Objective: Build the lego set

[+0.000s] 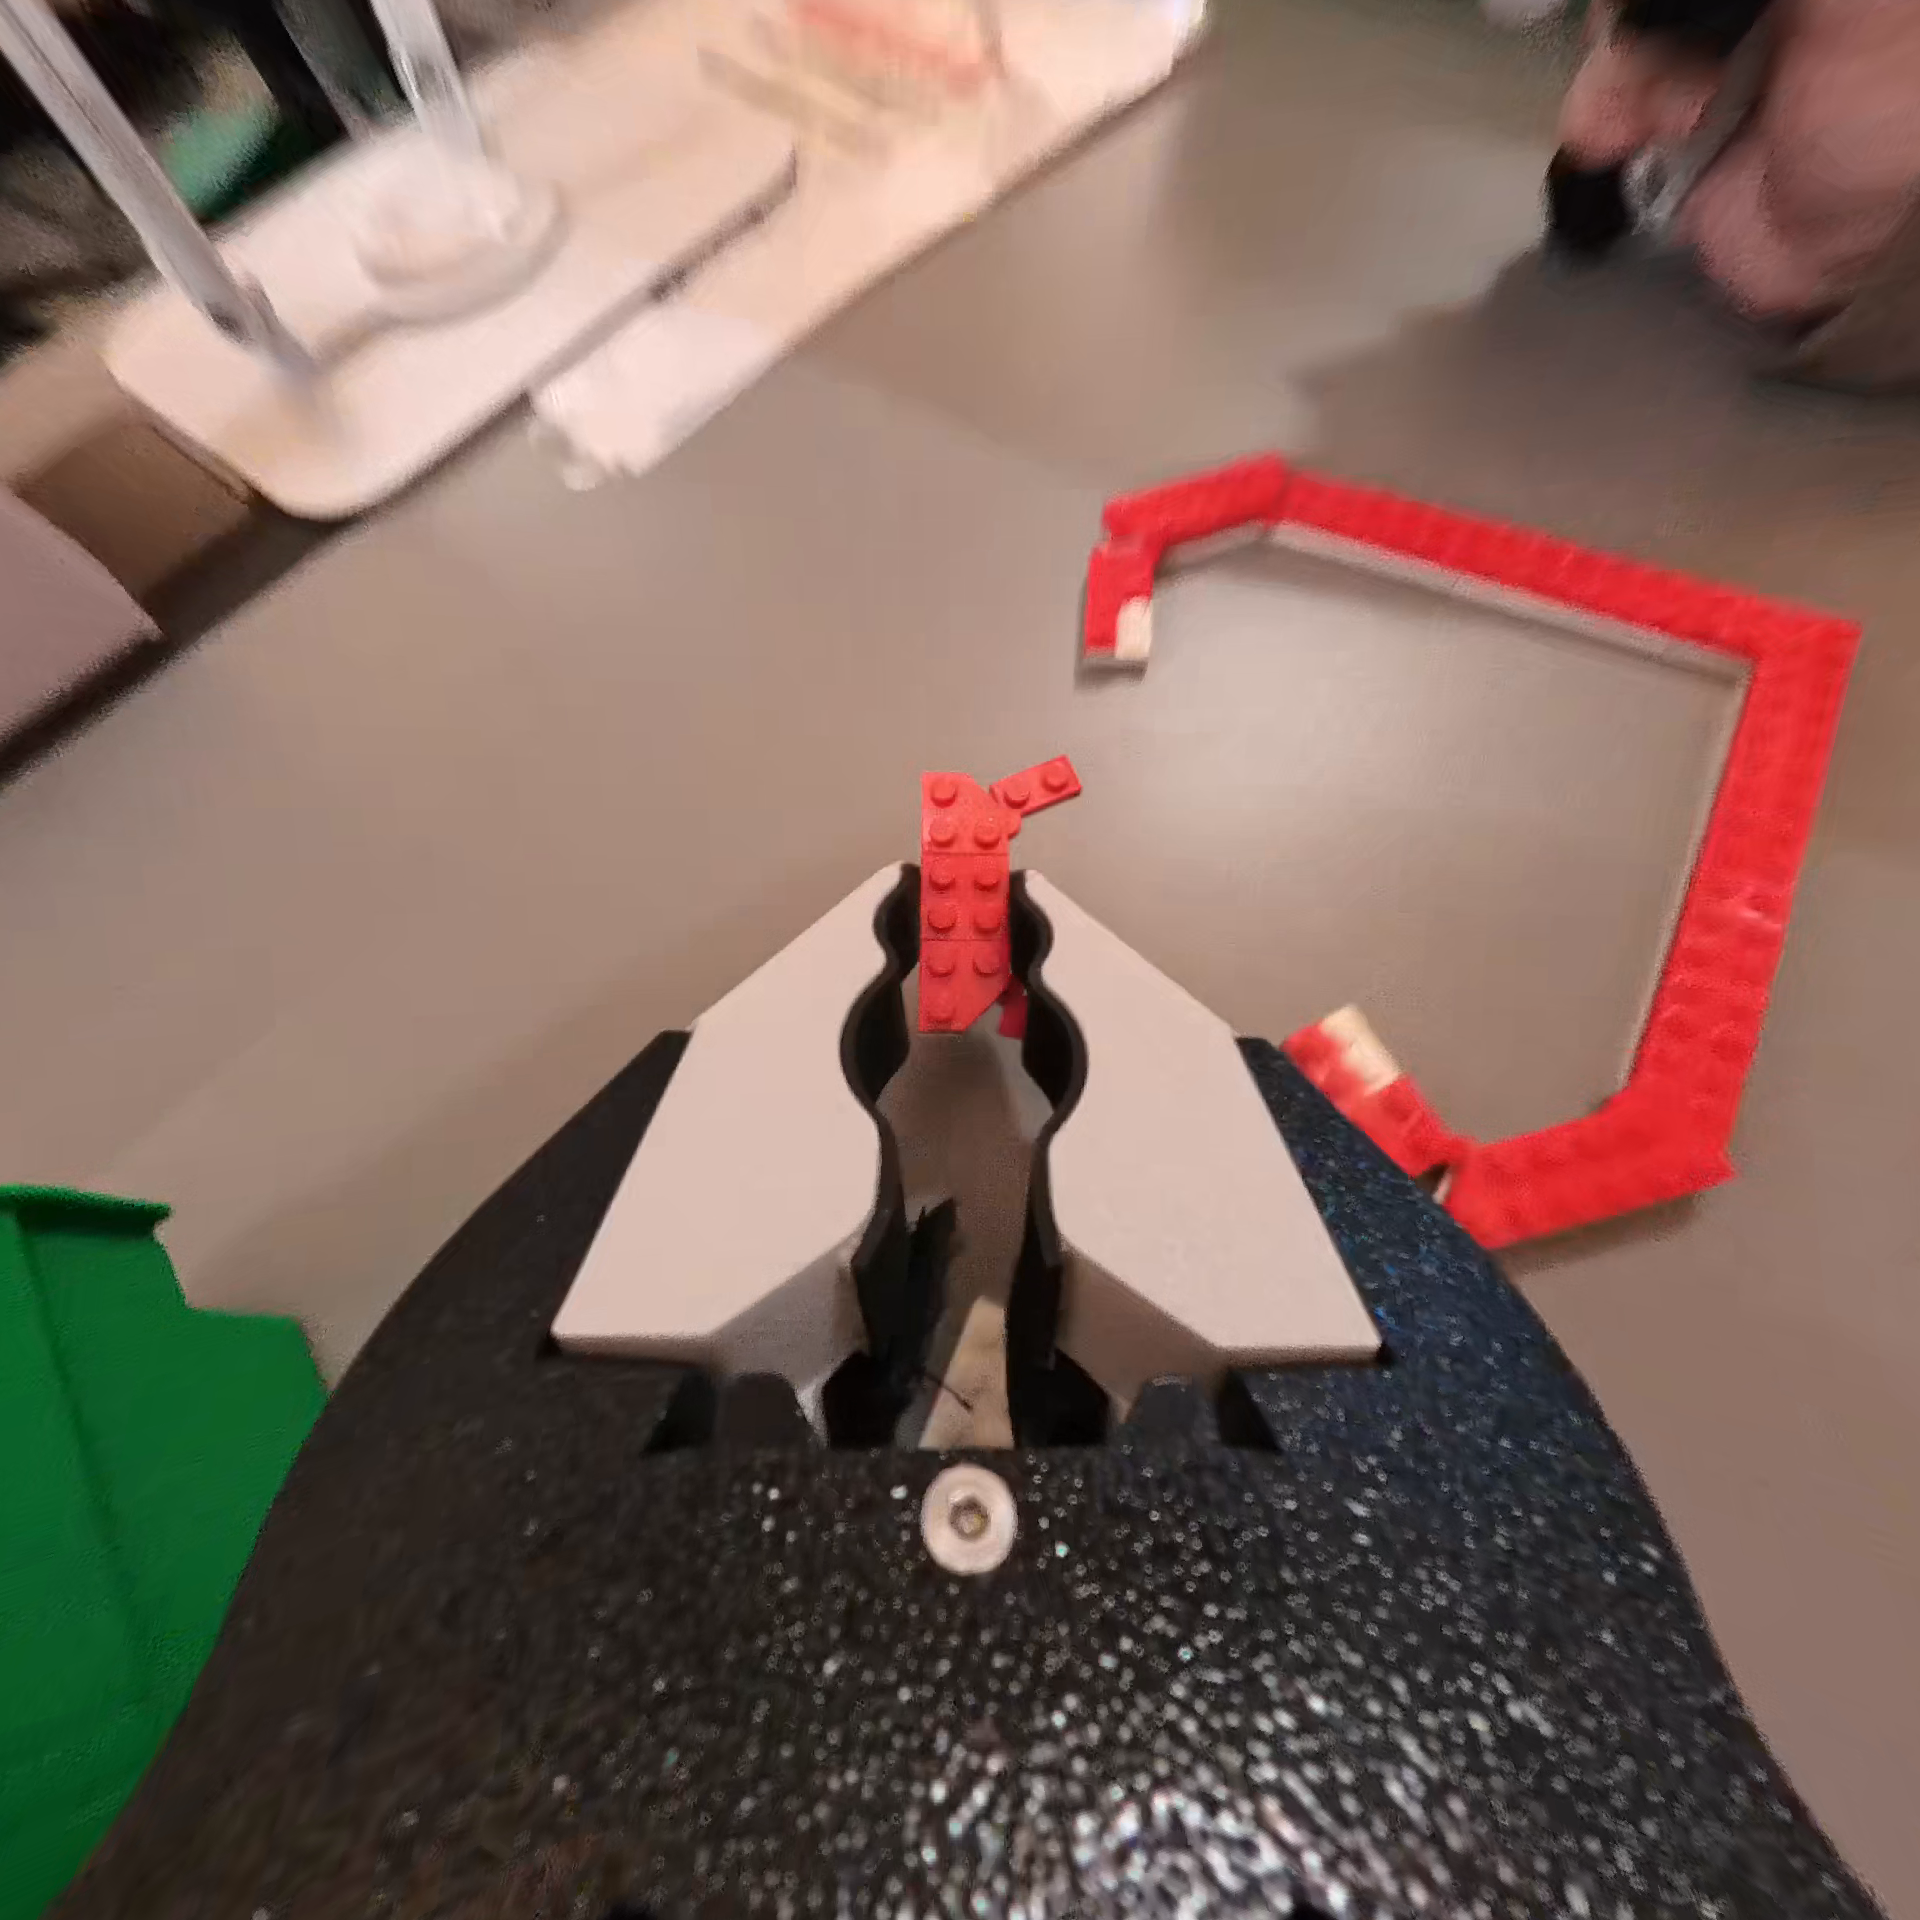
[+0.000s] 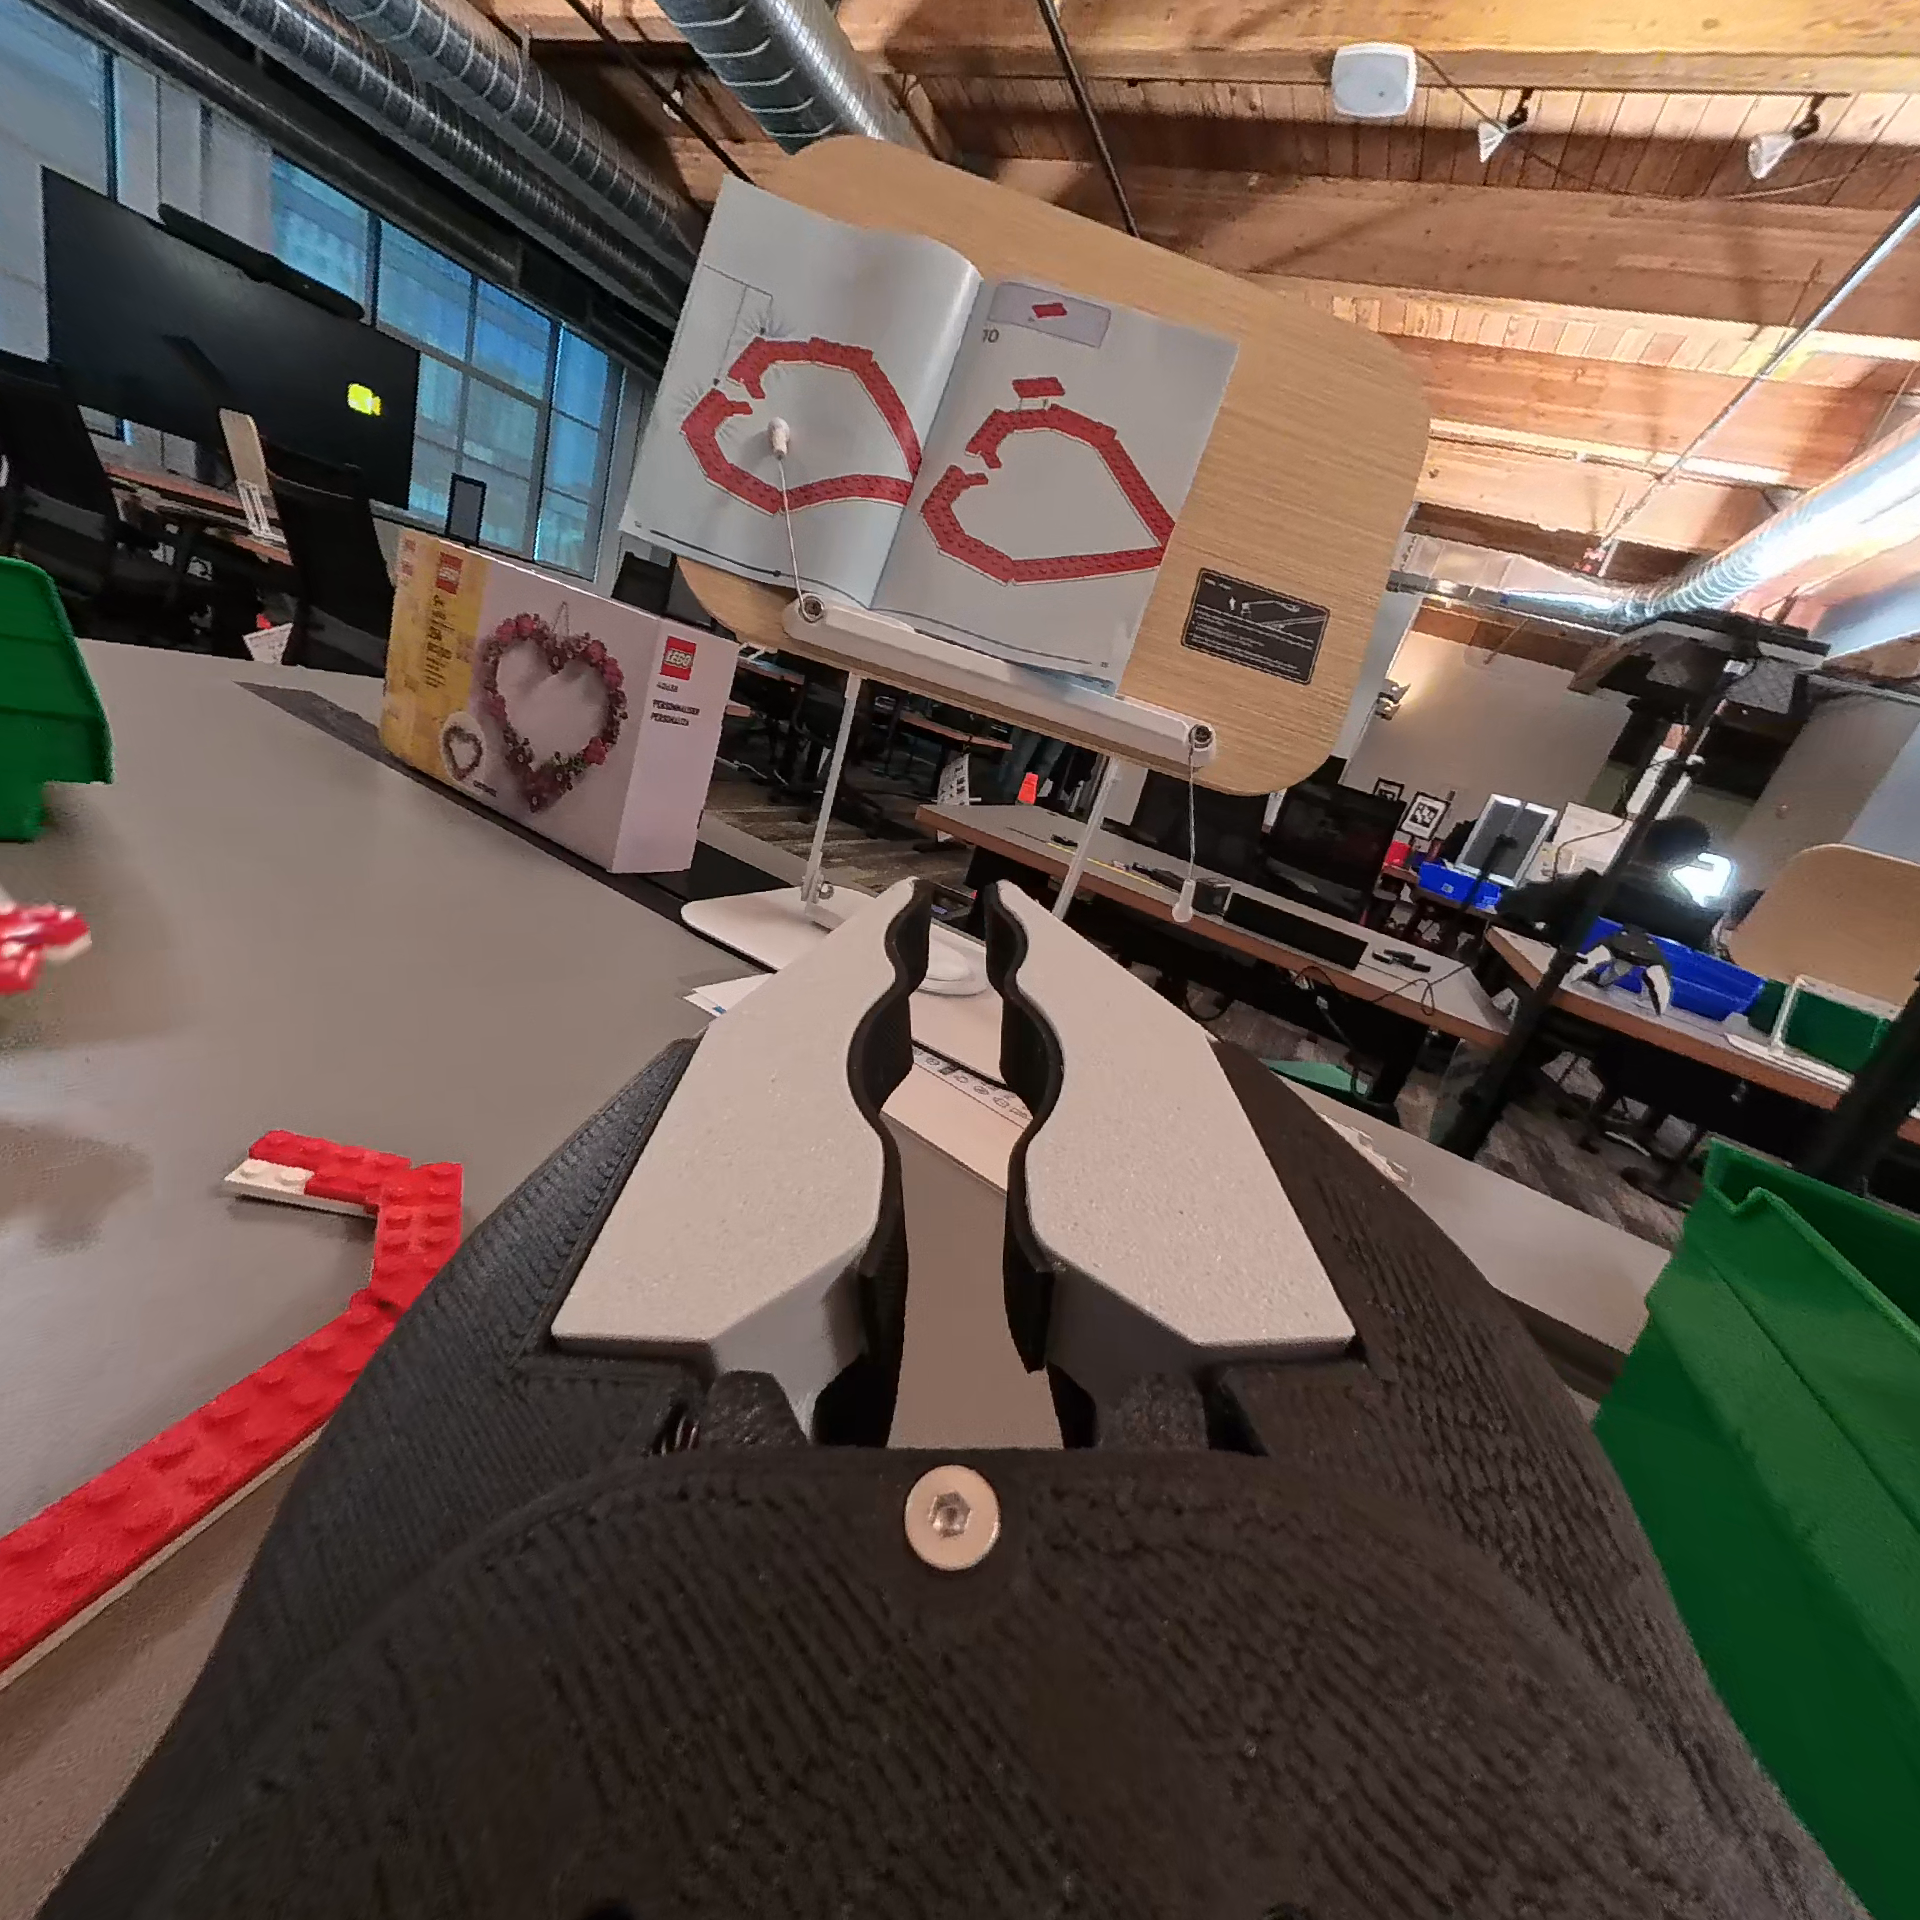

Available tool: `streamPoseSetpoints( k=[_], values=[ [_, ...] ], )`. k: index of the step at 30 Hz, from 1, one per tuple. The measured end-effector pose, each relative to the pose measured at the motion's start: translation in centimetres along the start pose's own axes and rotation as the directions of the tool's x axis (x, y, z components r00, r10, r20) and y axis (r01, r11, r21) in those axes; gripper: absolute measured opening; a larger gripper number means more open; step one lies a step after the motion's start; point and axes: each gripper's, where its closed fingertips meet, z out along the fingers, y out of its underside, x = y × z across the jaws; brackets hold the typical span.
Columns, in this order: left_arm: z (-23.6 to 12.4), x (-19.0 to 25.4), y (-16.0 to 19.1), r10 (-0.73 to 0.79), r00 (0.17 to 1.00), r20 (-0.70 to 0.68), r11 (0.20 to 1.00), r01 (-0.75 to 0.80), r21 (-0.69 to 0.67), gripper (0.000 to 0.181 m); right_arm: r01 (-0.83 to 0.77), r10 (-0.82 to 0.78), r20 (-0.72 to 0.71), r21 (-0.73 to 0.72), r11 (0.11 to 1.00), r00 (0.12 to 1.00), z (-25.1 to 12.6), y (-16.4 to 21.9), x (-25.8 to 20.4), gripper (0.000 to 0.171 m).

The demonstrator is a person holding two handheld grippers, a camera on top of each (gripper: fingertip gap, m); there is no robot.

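Observation:
In the left wrist view my left gripper [image 1: 963, 883] is shut on a small red lego assembly [image 1: 964, 904] of studded plates, held above the grey table; a short red plate [image 1: 1039, 781] sticks out at its far end. To the right lies the red open heart-shaped lego frame [image 1: 1766, 790], flat on the table, with white pieces at its two loose ends. In the right wrist view my right gripper [image 2: 951, 914] is empty, its jaws slightly apart, raised and pointing at the instruction booklet [image 2: 935, 436]. Part of the red frame [image 2: 312, 1371] shows at lower left.
The booklet rests on a wooden stand [image 2: 1299, 468] with a white base [image 1: 343, 343]. The lego box [image 2: 551, 707] stands behind. Green bins sit at the left [image 1: 114, 1507] and right [image 2: 1787, 1455]. A person's hand [image 1: 1766, 187] with the other gripper shows at top right.

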Motion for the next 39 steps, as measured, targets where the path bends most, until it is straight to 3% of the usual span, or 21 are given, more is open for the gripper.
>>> streamPoseSetpoints(
  k=[1, 9, 22, 39],
  values=[
    [-0.2, 0.5, -1.1, 0.004, 1.0, 0.018, 0.999, -0.005, 0.05, 0.015, 0.002, -0.002, 0.004, 0.003, 1.0, 1.0, 0.0, -0.1, -0.1, 0.008],
    [0.5, 4.5, -3.5, 0.032, 0.999, -0.008, 0.989, -0.03, 0.142, 0.015, 0.017, -0.017, 0.03, 0.006, 1.0, 0.999, 0.1, -0.1, -0.6, 0.008],
    [1.5, 4.1, -2.0, 0.115, 0.991, 0.064, 0.989, -0.12, 0.083, 0.015, 0.032, -0.032, 0.036, 0.01, 0.999, 0.999, 0.1, -0.1, -0.9, 0.007],
    [1.5, 3.6, -2.1, 0.05, 0.997, 0.052, 0.991, -0.056, 0.118, 0.015, 0.032, -0.032, 0.035, 0.006, 0.999, 0.999, 0.0, -0.1, -0.9, 0.007]
  ],
)
